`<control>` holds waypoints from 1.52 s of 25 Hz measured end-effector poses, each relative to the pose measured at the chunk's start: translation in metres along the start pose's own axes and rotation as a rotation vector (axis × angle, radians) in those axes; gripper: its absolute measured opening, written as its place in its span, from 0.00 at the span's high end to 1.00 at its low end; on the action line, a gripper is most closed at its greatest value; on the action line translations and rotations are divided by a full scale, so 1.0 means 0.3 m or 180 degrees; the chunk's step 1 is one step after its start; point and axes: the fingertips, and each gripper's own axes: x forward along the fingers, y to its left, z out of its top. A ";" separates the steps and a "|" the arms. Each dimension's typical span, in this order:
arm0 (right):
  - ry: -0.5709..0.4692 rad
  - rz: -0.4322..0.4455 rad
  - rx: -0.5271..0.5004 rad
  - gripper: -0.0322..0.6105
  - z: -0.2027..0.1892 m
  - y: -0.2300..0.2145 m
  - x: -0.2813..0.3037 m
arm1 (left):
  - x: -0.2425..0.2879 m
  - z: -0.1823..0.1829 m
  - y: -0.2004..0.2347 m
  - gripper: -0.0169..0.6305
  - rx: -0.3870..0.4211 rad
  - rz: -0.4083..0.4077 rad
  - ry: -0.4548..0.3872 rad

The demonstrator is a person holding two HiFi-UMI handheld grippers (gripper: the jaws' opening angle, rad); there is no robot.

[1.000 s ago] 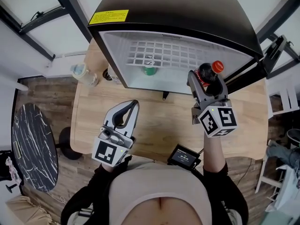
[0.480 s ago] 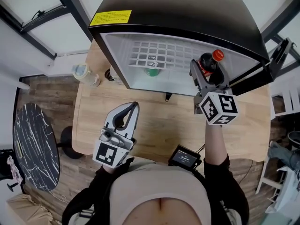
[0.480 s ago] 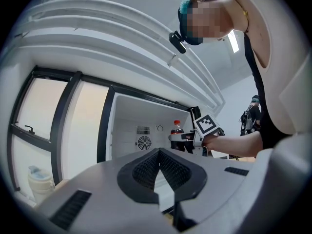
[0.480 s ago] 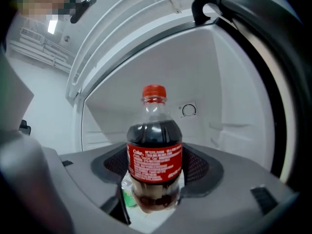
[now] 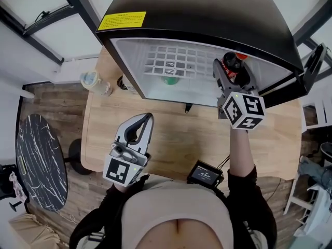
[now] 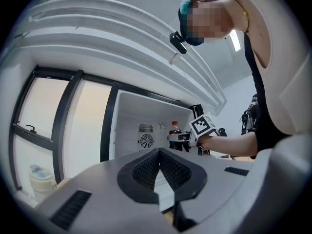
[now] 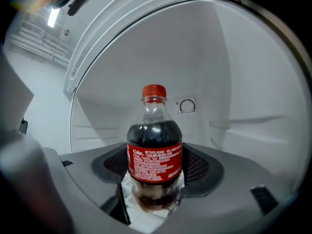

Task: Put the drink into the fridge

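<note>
Two grippers: right gripper [image 5: 232, 70] clamps the cola bottle [image 7: 154, 150] upright inside the open fridge [image 5: 207, 14] (not yet released); left gripper [image 5: 148, 119], closed and empty, hangs outside.

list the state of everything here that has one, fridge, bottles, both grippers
fridge: door open
cola bottle: capped, upright, partly full, held in the fridge opening
right gripper: shut on the cola bottle
left gripper: shut, empty, above the table
green bottle: standing on the wire shelf inside the fridge
</note>
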 end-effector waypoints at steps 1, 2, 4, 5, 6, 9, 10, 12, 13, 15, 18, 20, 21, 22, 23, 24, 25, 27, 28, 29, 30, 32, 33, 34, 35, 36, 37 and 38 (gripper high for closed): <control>0.0014 -0.0005 -0.0014 0.45 -0.003 -0.004 0.008 | 0.002 -0.005 -0.001 0.97 -0.0012 -0.0005 0.0022; 0.0030 -0.0010 -0.0029 0.45 -0.007 -0.008 0.016 | 0.003 -0.007 0.000 0.97 -0.0017 -0.0009 0.0026; 0.0058 -0.0015 -0.0049 0.45 -0.015 -0.014 0.031 | 0.009 -0.001 0.001 0.97 0.0001 -0.0018 -0.0039; 0.0066 -0.0016 -0.0050 0.45 -0.017 -0.018 0.039 | 0.013 0.004 0.001 0.97 0.0005 -0.0029 -0.0064; 0.0071 -0.0019 -0.0048 0.45 -0.019 -0.022 0.046 | 0.017 0.009 0.000 0.97 0.0005 -0.0037 -0.0077; 0.0087 -0.0041 -0.0047 0.45 -0.026 -0.037 0.069 | 0.019 0.005 0.004 0.97 0.0014 -0.0019 -0.0056; 0.0100 -0.0051 -0.0060 0.45 -0.030 -0.041 0.076 | 0.019 0.005 0.004 0.97 0.0012 -0.0019 -0.0053; 0.0132 -0.0071 -0.0111 0.45 -0.037 -0.048 0.090 | 0.018 0.005 0.005 0.97 0.0013 -0.0019 -0.0046; 0.0144 -0.0078 -0.0125 0.45 -0.039 -0.051 0.097 | 0.016 0.002 0.007 0.97 0.0017 -0.0011 -0.0031; 0.0148 -0.0079 -0.0105 0.45 -0.040 -0.055 0.108 | 0.010 -0.008 0.013 0.97 0.0025 0.0015 0.0007; 0.0152 -0.0075 -0.0074 0.45 -0.038 -0.059 0.121 | 0.007 -0.016 0.015 0.97 0.0008 0.0012 0.0036; 0.0159 -0.0072 -0.0067 0.45 -0.037 -0.059 0.127 | 0.013 -0.003 0.016 0.97 0.0020 0.0004 -0.0032; 0.0161 -0.0070 -0.0068 0.45 -0.038 -0.060 0.129 | 0.017 0.003 0.015 0.97 0.0025 -0.0003 -0.0059; 0.0161 -0.0071 -0.0072 0.45 -0.038 -0.061 0.132 | 0.020 0.005 0.014 0.97 0.0025 -0.0010 -0.0069; 0.0162 -0.0073 -0.0077 0.45 -0.040 -0.062 0.135 | 0.023 0.004 0.013 0.97 0.0024 -0.0014 -0.0060; 0.0165 -0.0078 -0.0083 0.45 -0.042 -0.063 0.139 | 0.023 -0.002 0.013 0.97 0.0024 -0.0011 -0.0035; 0.0169 -0.0082 -0.0093 0.45 -0.045 -0.064 0.142 | 0.023 -0.008 0.015 0.97 0.0026 -0.0005 -0.0010; 0.0174 -0.0085 -0.0111 0.45 -0.046 -0.064 0.146 | 0.024 -0.015 0.014 0.97 0.0021 -0.0004 0.0027; 0.0175 -0.0085 -0.0110 0.45 -0.046 -0.064 0.148 | 0.025 -0.019 0.012 0.97 0.0003 -0.0007 0.0065; 0.0175 -0.0087 -0.0107 0.45 -0.045 -0.066 0.148 | 0.025 -0.025 0.009 0.97 -0.0024 -0.0012 0.0113; 0.0174 -0.0090 -0.0107 0.45 -0.045 -0.067 0.149 | 0.024 -0.029 0.006 0.97 -0.0044 -0.0016 0.0147; 0.0171 -0.0096 -0.0118 0.45 -0.045 -0.068 0.149 | 0.026 -0.025 0.004 0.97 -0.0044 -0.0018 0.0123; 0.0170 -0.0096 -0.0122 0.45 -0.045 -0.068 0.150 | 0.029 -0.017 0.004 0.97 -0.0028 -0.0019 0.0068; 0.0171 -0.0094 -0.0122 0.45 -0.046 -0.067 0.150 | 0.031 -0.011 0.004 0.97 -0.0013 -0.0018 0.0022; 0.0174 -0.0091 -0.0119 0.45 -0.046 -0.067 0.151 | 0.030 -0.015 0.003 0.97 -0.0018 -0.0015 0.0032; 0.0178 -0.0088 -0.0118 0.45 -0.047 -0.066 0.152 | 0.028 -0.024 -0.001 0.97 -0.0040 -0.0014 0.0084; 0.0182 -0.0086 -0.0117 0.45 -0.049 -0.065 0.152 | 0.026 -0.031 -0.006 0.97 -0.0058 -0.0019 0.0124; 0.0185 -0.0083 -0.0115 0.45 -0.050 -0.065 0.152 | 0.026 -0.032 -0.009 0.97 -0.0061 -0.0025 0.0129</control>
